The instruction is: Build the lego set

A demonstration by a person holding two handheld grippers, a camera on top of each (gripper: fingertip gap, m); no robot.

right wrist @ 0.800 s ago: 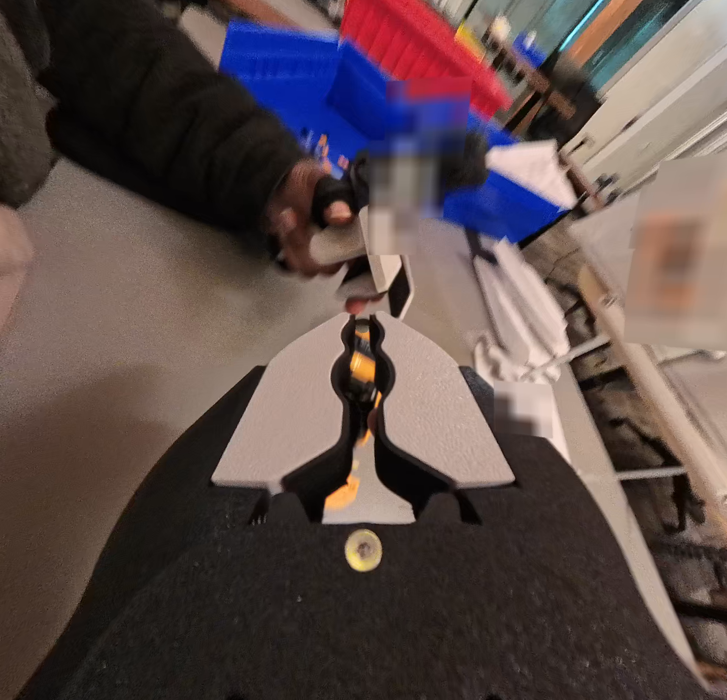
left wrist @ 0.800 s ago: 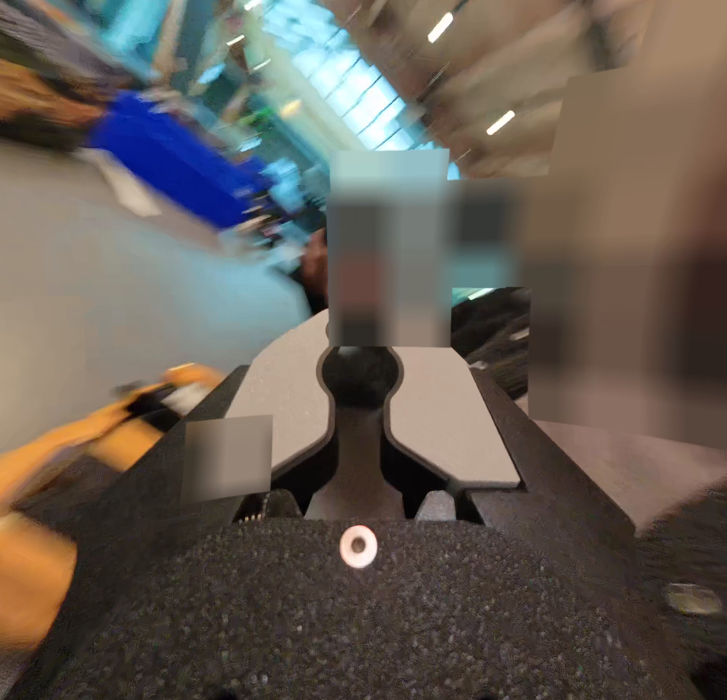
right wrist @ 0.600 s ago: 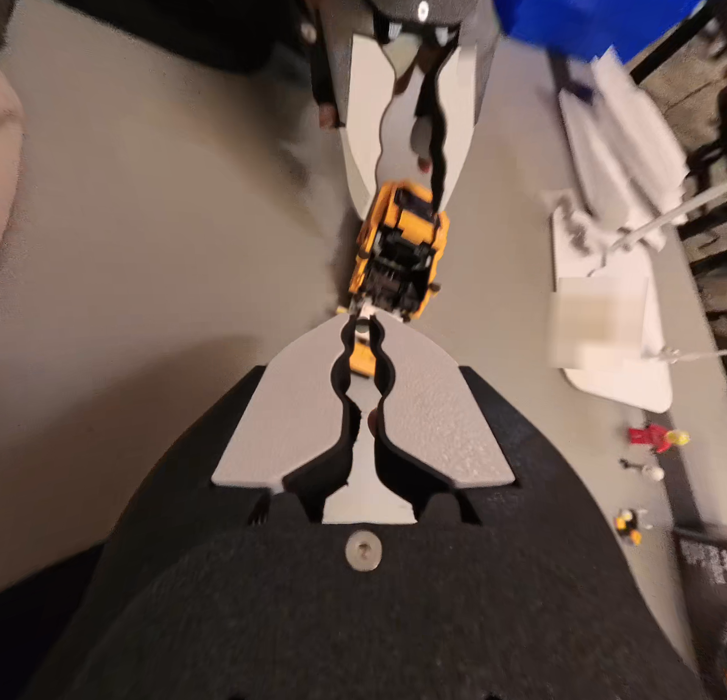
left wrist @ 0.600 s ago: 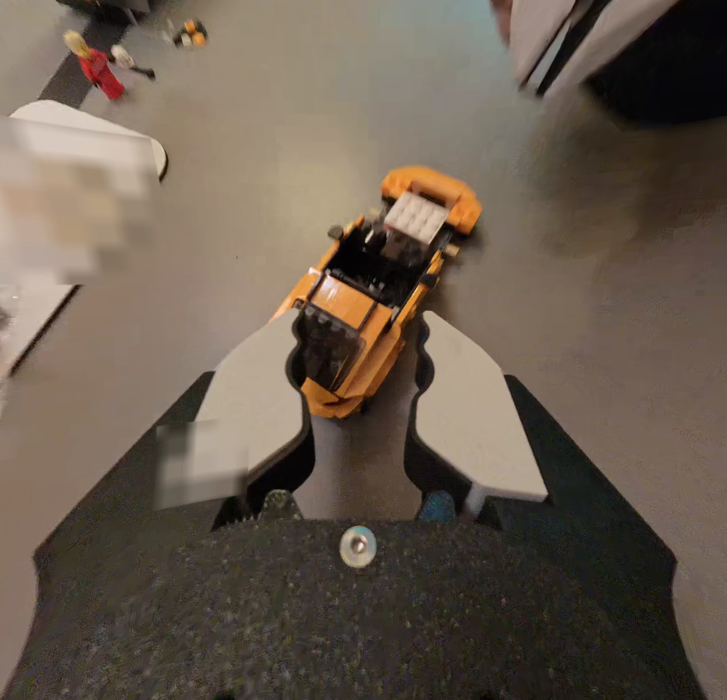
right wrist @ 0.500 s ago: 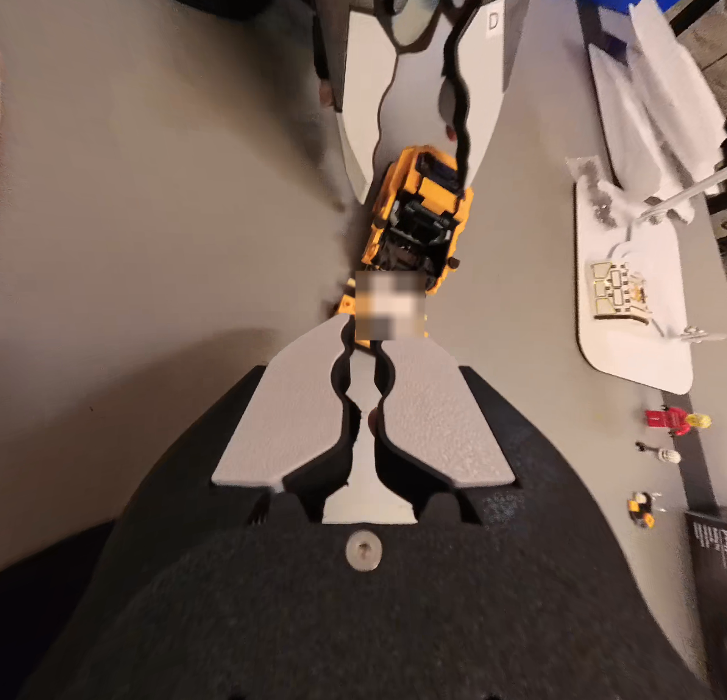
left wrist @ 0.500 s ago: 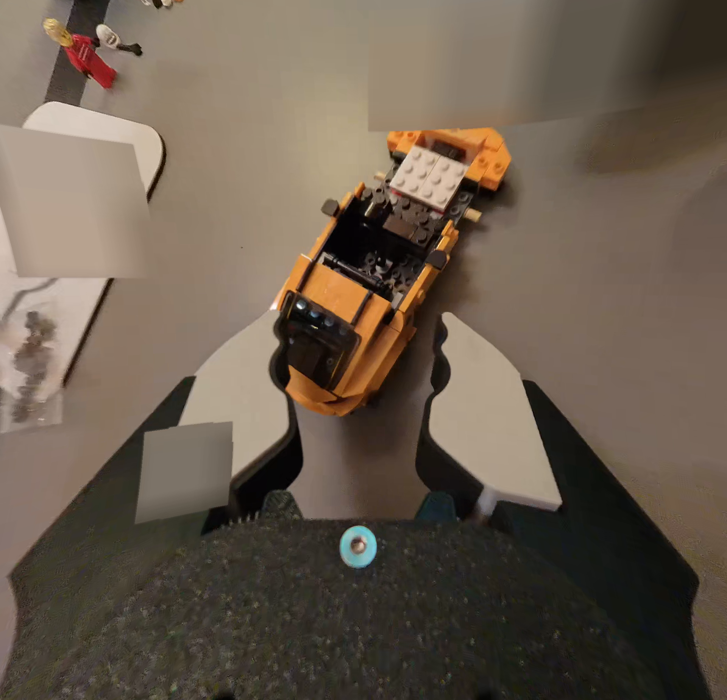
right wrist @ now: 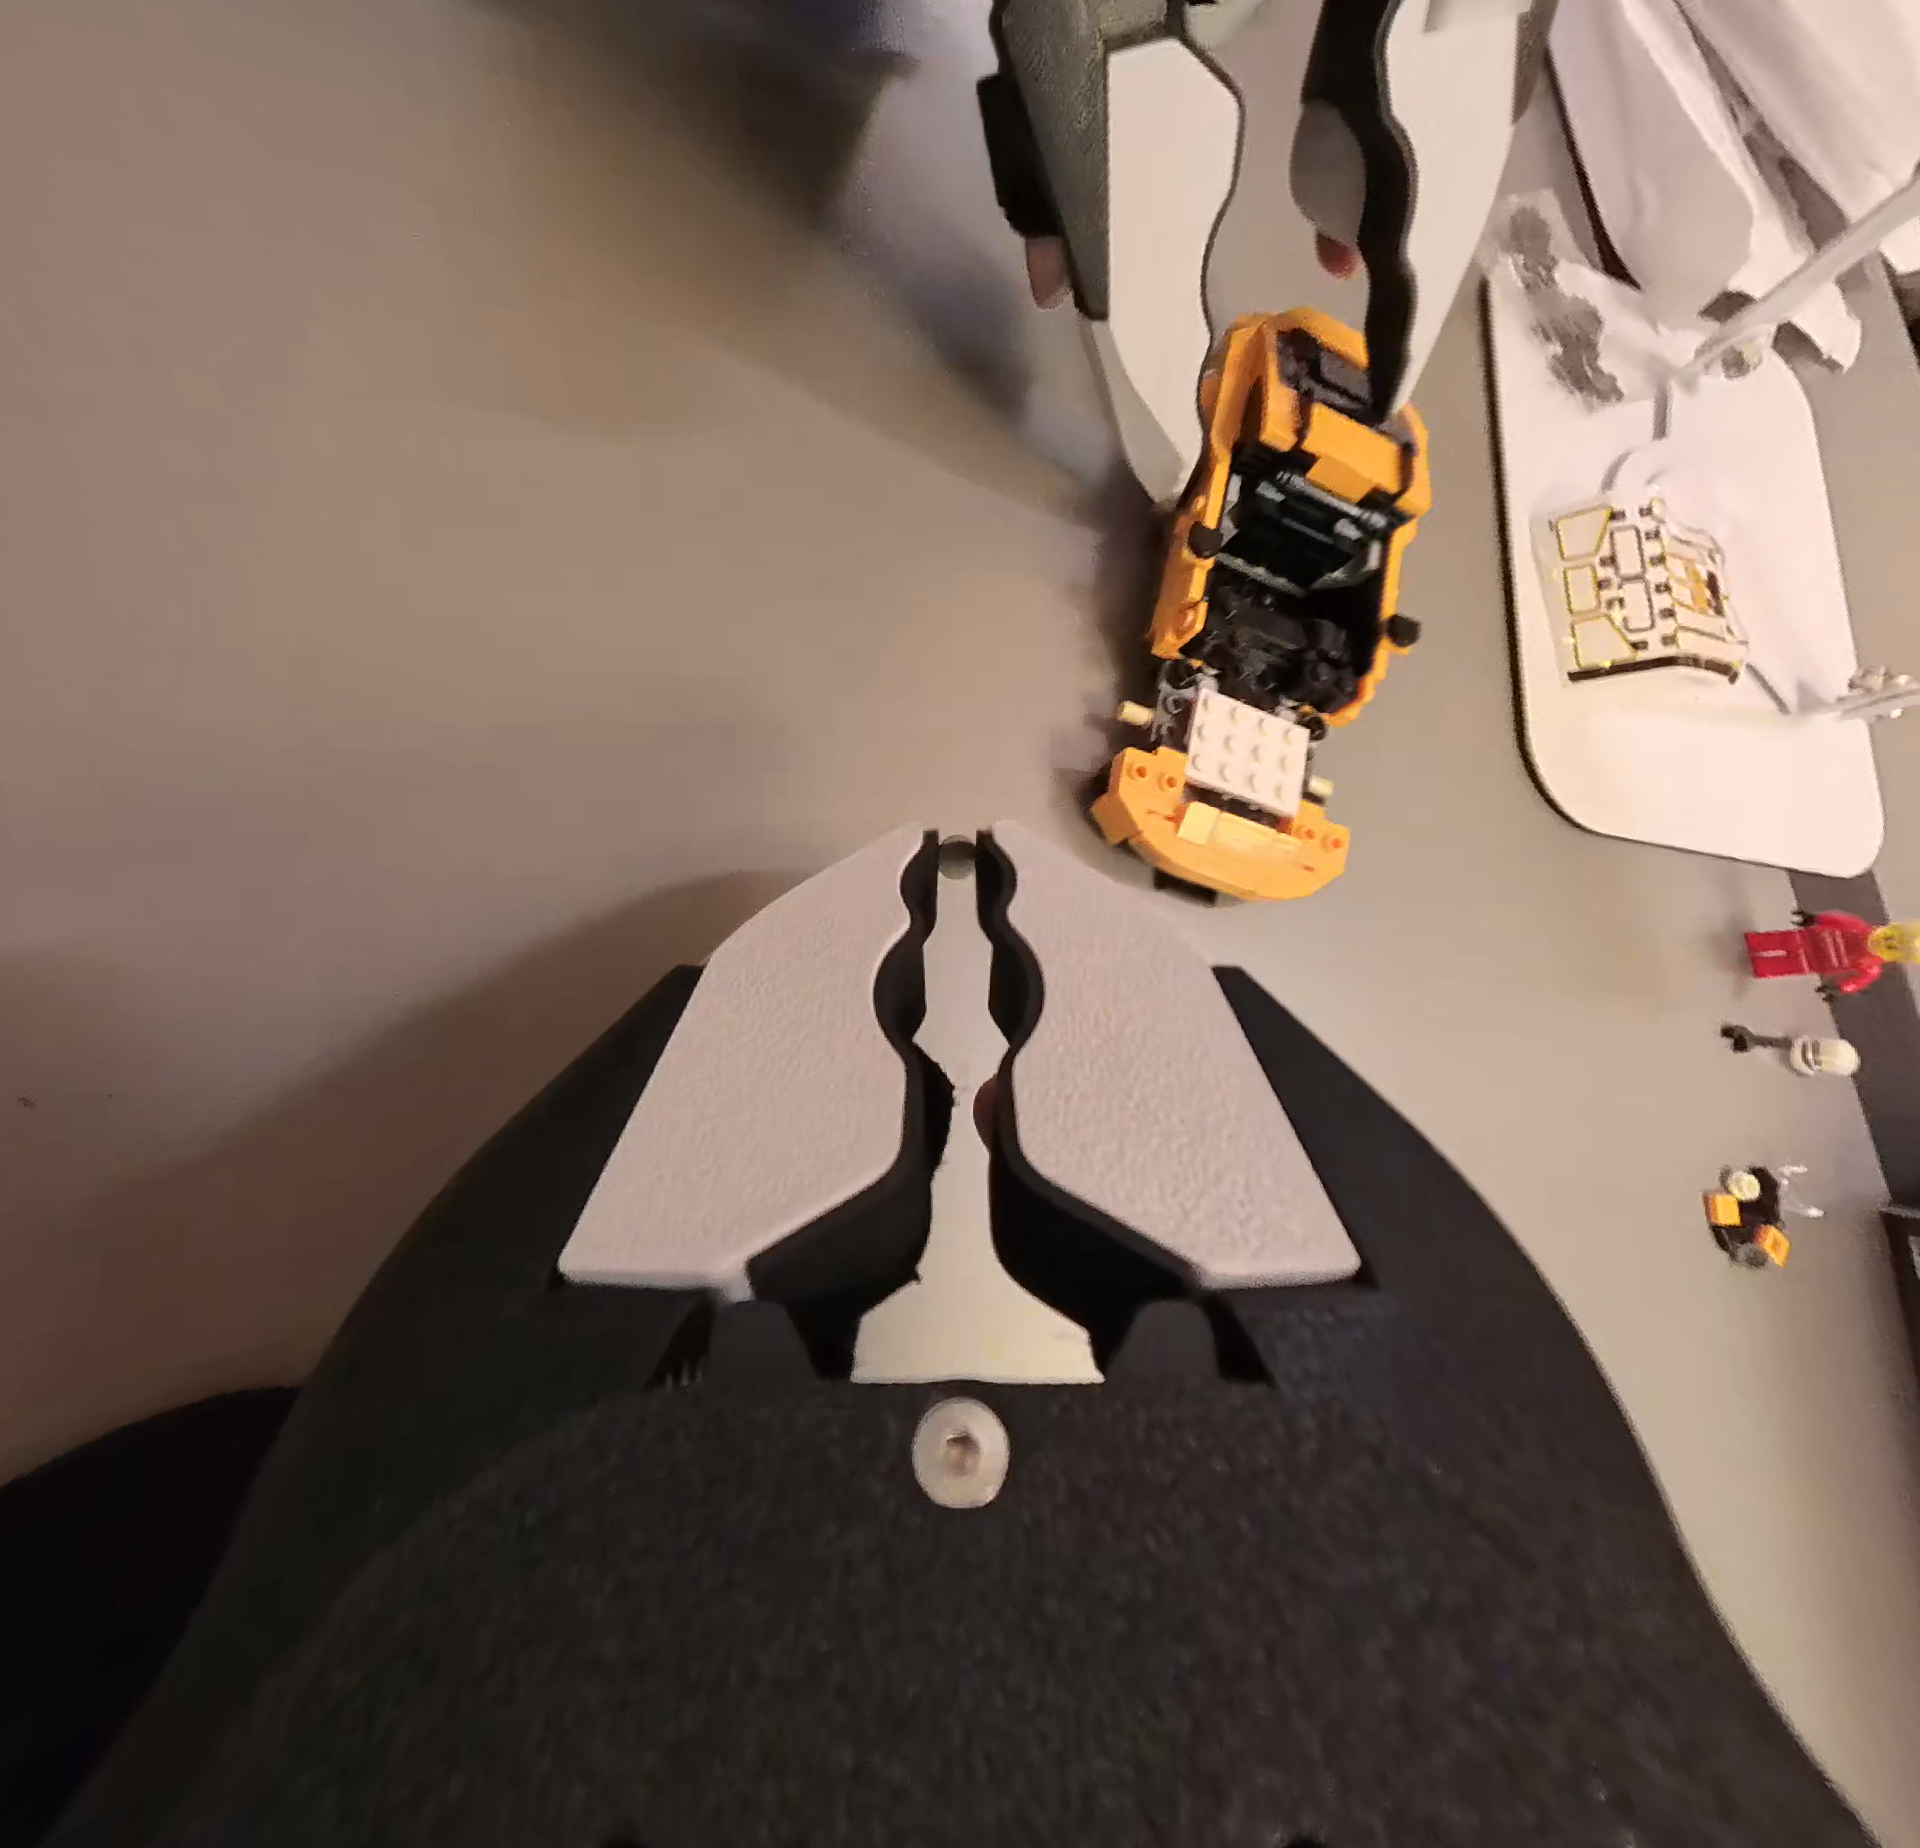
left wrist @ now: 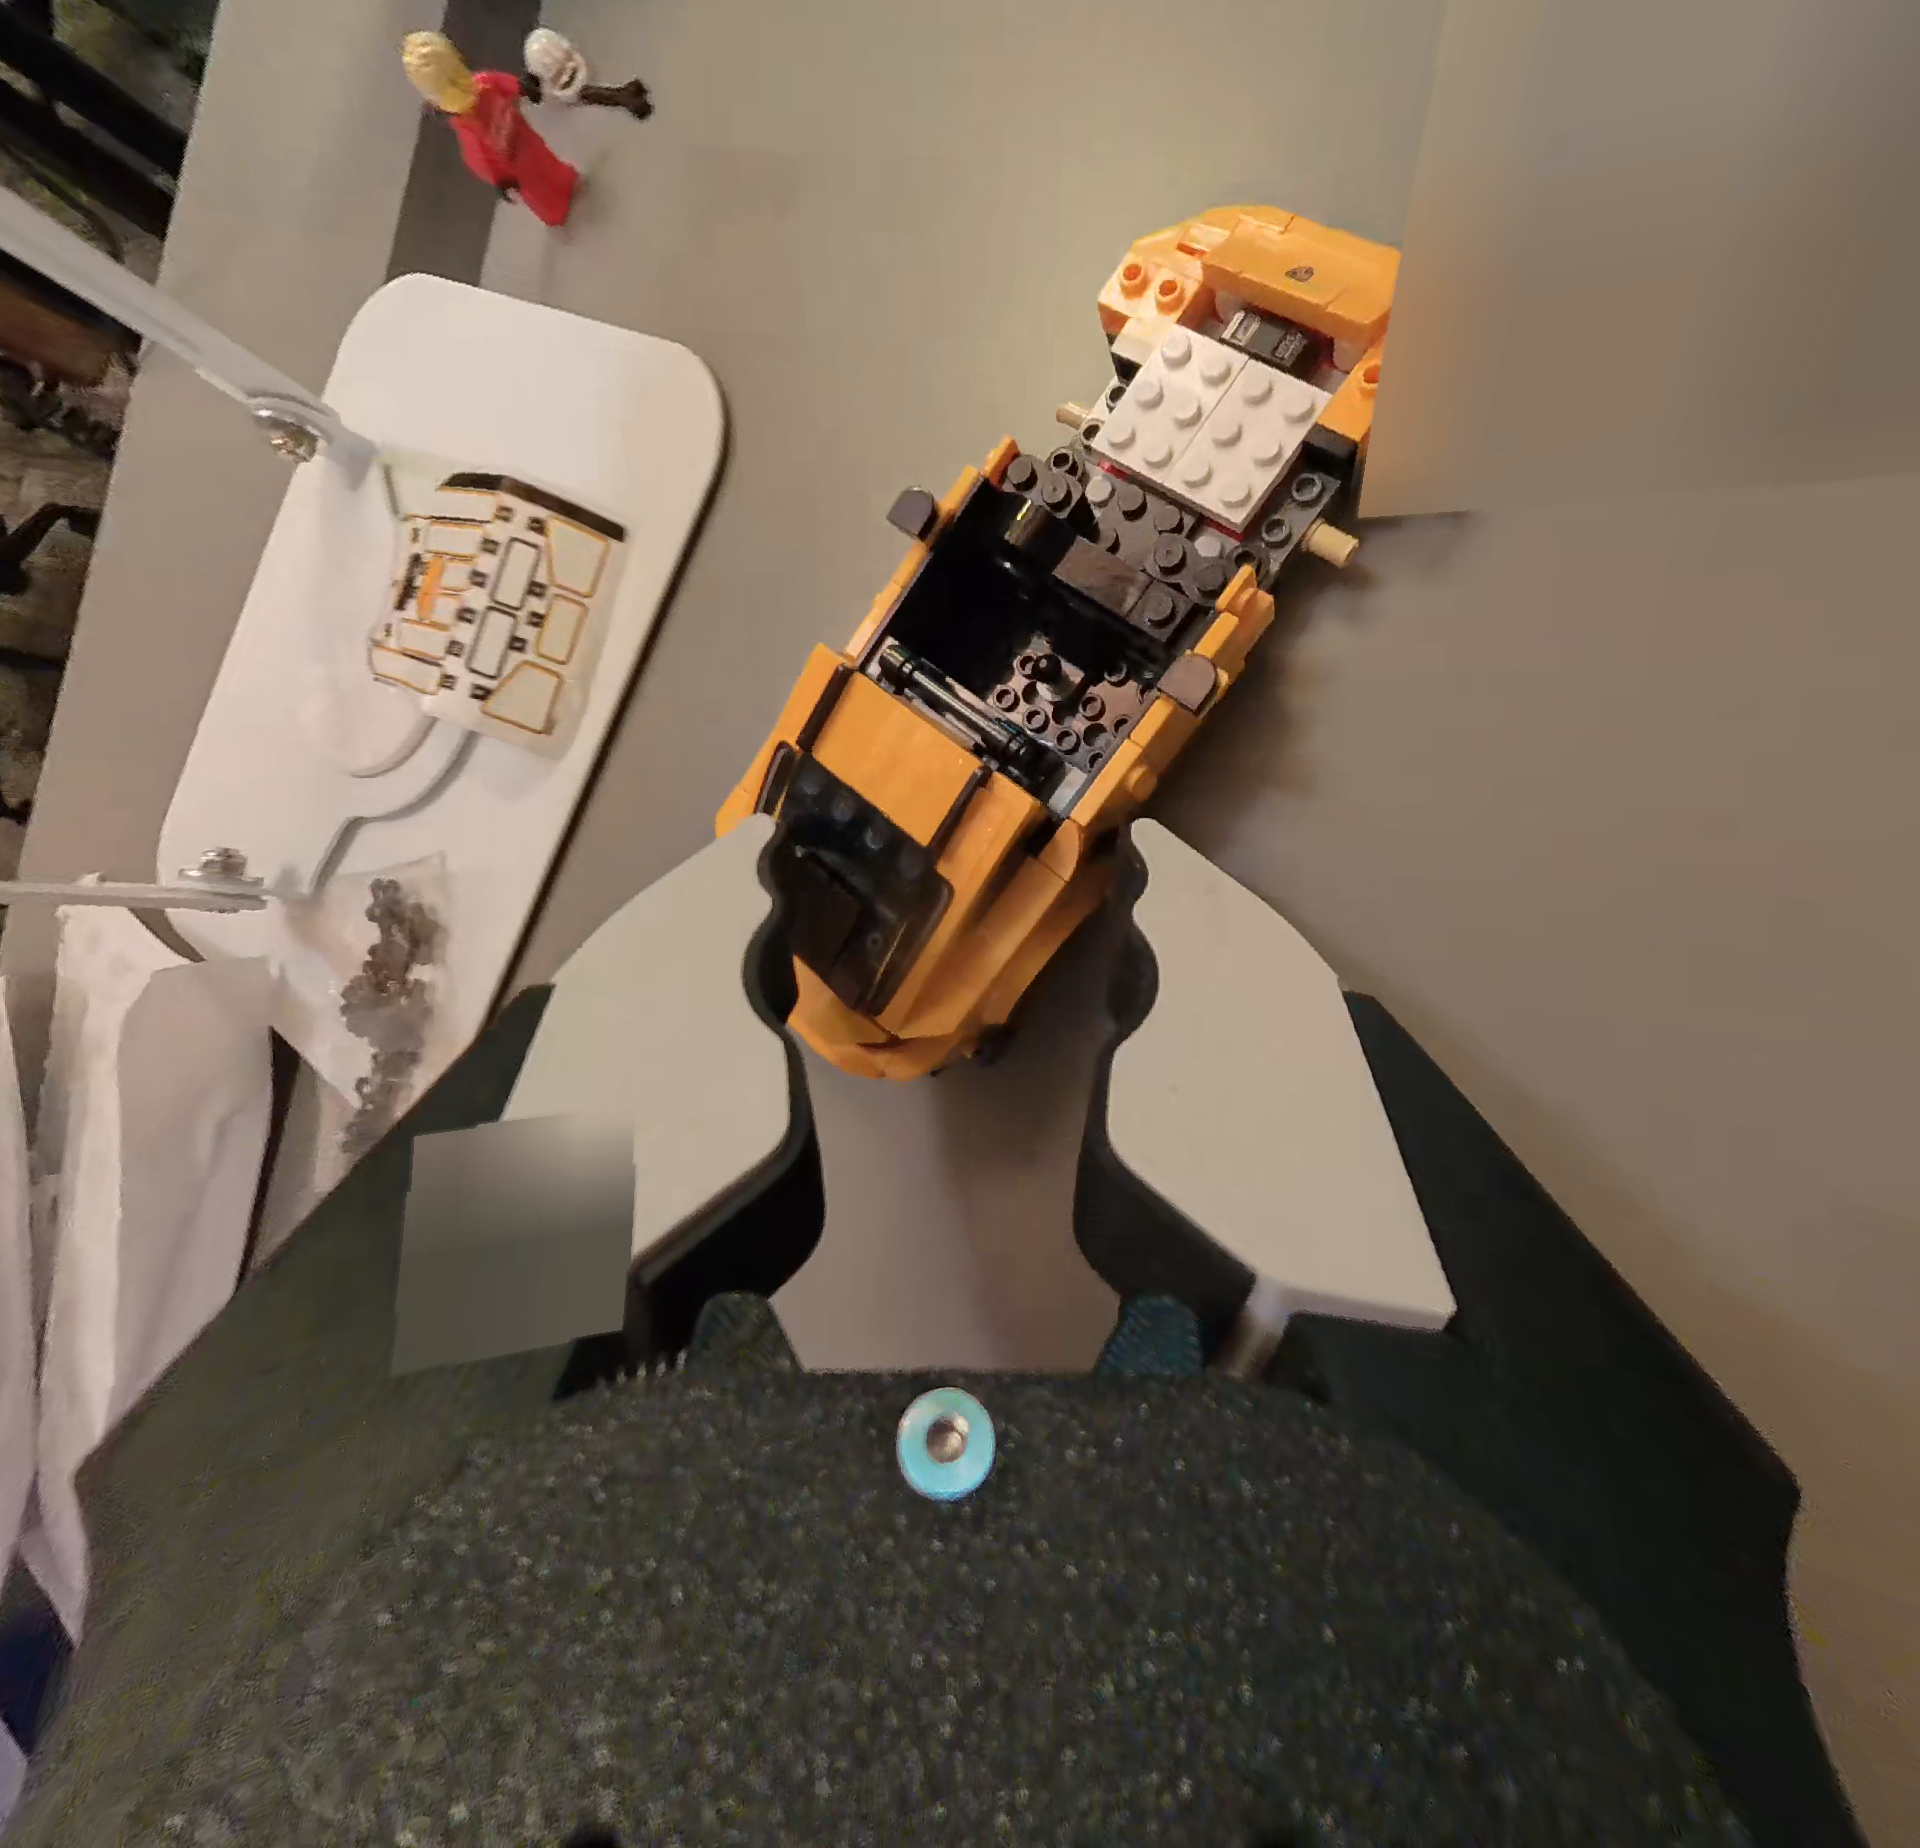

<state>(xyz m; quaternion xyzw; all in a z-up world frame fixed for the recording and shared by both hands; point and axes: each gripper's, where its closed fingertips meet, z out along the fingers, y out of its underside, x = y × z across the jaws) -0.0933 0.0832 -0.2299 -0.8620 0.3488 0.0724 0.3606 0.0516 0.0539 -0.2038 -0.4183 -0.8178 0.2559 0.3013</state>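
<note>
left claw (left wrist: 945, 925) spread wide, right claw (right wrist: 958, 842) nearly closed.

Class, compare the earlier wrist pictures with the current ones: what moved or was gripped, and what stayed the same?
The left gripper swung down from facing the room to the table and opened around the nose of the orange car. The right gripper drew back from the car's rear, nearly shut on a small piece. The minifigure and white board stayed put.

White board (left wrist: 582, 416) (on grey table (left wrist: 1558, 863))
</note>
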